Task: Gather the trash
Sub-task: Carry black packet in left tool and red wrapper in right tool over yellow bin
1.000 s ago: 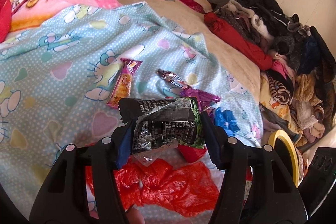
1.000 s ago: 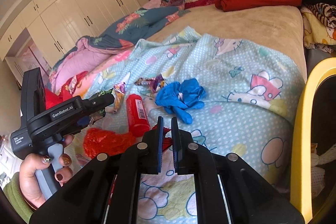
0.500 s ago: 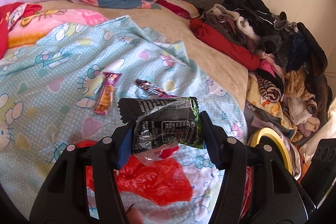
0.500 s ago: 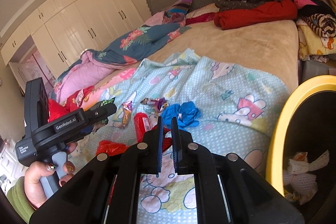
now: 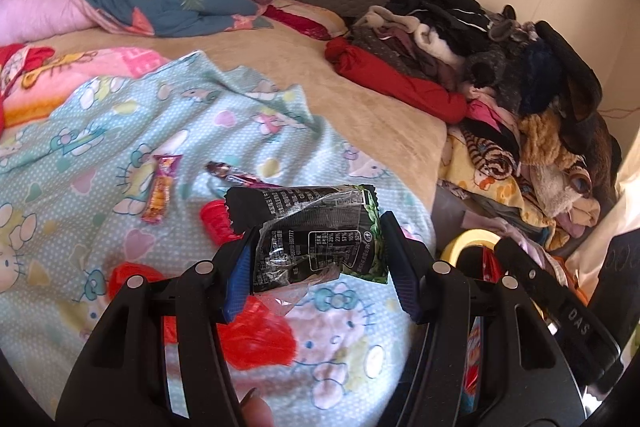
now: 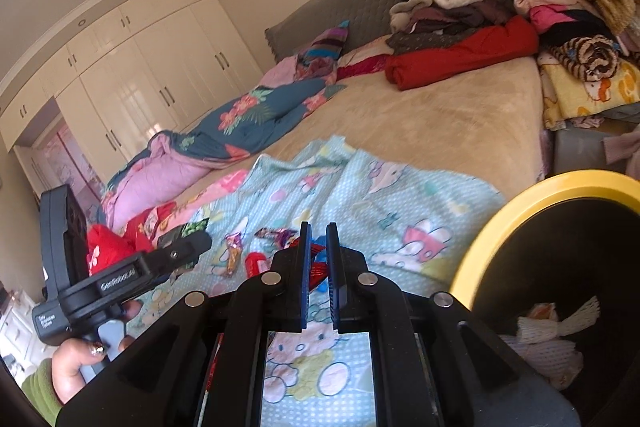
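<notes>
The round yellow-rimmed black trash bin (image 6: 560, 227) stands at the near right bed edge, right of the left gripper (image 5: 316, 259), which pinches one crinkled black plastic snack wrapper (image 5: 316, 231), long axis across the jaws. Right gripper (image 6: 318, 275) is nearer the bin, fingers nearly pressed together w/ nothing visibly between. On the blanket approx. 2 candy wrappers, 1 red cap, 1 red bag.

Left gripper (image 5: 316, 263) clamped on black wrapper (image 5: 316, 235), held aloft; right gripper (image 6: 319, 283) fingers nearly together, empty.
</notes>
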{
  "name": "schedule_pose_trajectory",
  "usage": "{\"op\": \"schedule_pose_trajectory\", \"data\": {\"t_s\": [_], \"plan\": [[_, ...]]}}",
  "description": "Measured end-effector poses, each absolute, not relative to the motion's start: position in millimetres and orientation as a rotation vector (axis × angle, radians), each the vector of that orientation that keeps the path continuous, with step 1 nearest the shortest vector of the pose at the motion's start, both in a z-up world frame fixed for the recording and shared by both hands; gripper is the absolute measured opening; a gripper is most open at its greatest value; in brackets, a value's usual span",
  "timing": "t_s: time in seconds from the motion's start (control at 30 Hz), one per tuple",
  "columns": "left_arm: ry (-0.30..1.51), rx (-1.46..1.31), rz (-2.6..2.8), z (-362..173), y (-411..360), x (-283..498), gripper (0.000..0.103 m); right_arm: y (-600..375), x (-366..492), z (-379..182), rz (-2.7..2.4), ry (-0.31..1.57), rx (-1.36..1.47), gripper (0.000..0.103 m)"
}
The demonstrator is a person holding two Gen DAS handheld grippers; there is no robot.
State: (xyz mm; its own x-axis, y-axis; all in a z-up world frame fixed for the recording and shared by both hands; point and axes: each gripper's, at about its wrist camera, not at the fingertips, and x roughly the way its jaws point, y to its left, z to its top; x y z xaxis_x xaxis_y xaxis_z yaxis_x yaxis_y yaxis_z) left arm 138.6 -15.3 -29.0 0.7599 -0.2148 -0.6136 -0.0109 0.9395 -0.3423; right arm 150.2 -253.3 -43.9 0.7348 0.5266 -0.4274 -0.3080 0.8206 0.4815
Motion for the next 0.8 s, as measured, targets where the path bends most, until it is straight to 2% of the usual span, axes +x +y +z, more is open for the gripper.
{"op": "schedule_pose_trajectory", "data": {"t_s": [0.8], "plan": [[0.718, -0.238, -0.261, -15.2, -98.1, 129.0, 0.050, -349.9, 136.4, -27.1, 0.306, 0.524, 0.460, 0.008]]}}
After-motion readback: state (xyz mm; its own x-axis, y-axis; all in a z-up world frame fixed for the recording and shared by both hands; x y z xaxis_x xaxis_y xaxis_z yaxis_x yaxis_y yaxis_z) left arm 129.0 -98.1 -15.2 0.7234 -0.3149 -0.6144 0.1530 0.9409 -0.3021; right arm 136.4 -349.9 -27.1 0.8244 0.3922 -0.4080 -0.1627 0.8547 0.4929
